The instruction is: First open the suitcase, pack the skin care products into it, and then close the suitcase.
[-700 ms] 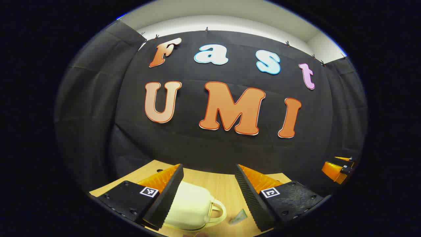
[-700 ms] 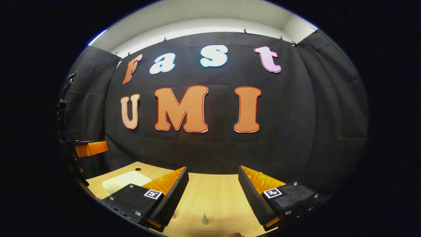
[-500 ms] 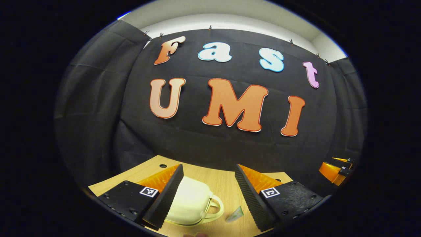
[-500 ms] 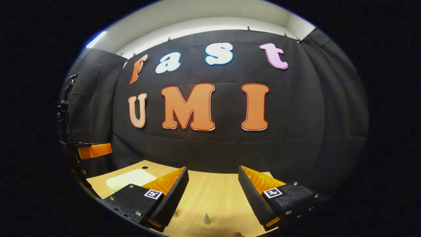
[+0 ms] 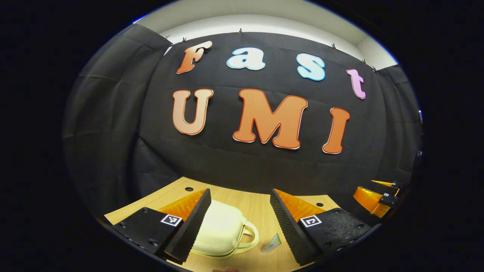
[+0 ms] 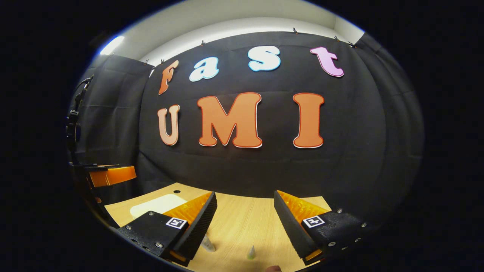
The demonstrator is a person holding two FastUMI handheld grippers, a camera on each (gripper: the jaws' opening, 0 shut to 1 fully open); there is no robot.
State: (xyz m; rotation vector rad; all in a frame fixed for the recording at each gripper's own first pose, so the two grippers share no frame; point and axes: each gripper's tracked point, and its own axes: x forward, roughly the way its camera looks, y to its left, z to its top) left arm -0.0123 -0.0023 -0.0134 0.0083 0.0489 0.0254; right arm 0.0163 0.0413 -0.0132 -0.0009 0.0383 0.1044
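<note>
A small cream suitcase [image 5: 223, 230] lies closed on the wooden table [image 5: 253, 206], its loop handle [image 5: 249, 236] pointing right. My left gripper [image 5: 239, 192] is open above it, the left finger overlapping its near side. A small pale green tube [image 5: 271, 243] lies just right of the handle. In the right gripper view the suitcase [image 6: 157, 204] shows flat at the left. My right gripper [image 6: 245, 193] is open over bare table [image 6: 245, 223]. Below it lie a clear tube [image 6: 208, 243] and a small pale green pointed tube [image 6: 251, 252].
The right gripper's orange finger [image 5: 372, 198] shows at the far right of the left gripper view. In the right gripper view the left gripper's finger [image 6: 111, 175] hangs at the left. Black cloth closes off the table's far edge. A small hole [image 5: 188, 189] marks the tabletop.
Both views have tipped slightly down and drifted, so more table shows. A clear tube has come into view by my right gripper's left finger. Both grippers stay open.
</note>
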